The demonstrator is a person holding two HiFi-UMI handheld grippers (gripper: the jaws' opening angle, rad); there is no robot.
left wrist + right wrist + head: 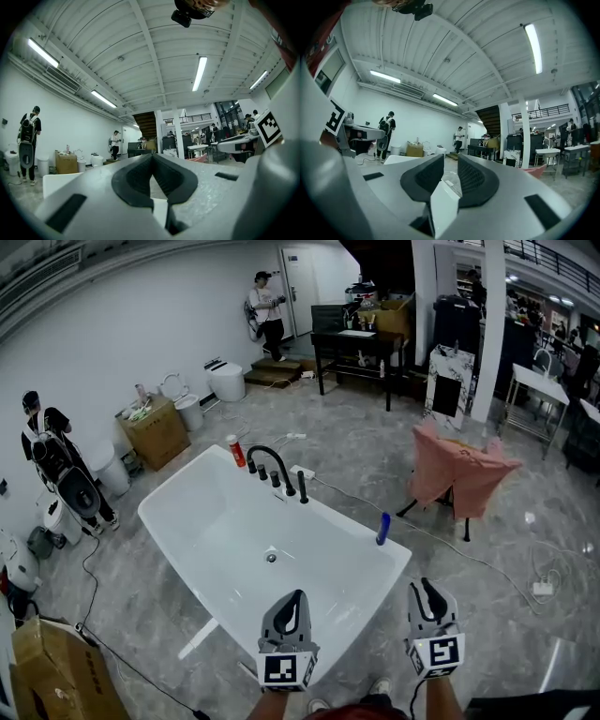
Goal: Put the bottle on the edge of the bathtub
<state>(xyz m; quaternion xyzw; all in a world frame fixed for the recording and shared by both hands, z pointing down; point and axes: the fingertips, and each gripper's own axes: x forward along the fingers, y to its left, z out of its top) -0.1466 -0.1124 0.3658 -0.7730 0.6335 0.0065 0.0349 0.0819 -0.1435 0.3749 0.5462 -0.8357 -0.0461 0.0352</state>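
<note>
Two claws are hovering side by side at the near end of the white bathtub [187, 512], both pointing level across the room. The left claw [296, 600] is pressing its jaws together at the tips, clenched on nothing. The right claw [427, 587] is holding its jaws a narrow gap apart, released and gripping nothing. The blue bottle [382, 528] is standing on the bathtub's right-hand rim, leaning slightly, well apart from both claws. At the far end a black faucet [272, 463] is arching over the rim, with a red bottle [236, 451] sitting just beside it. Beyond the tub a pink cloth [459, 470] is draping over a stand on the grey floor [356, 442], and a person [56, 460] is standing by the left wall.
</note>
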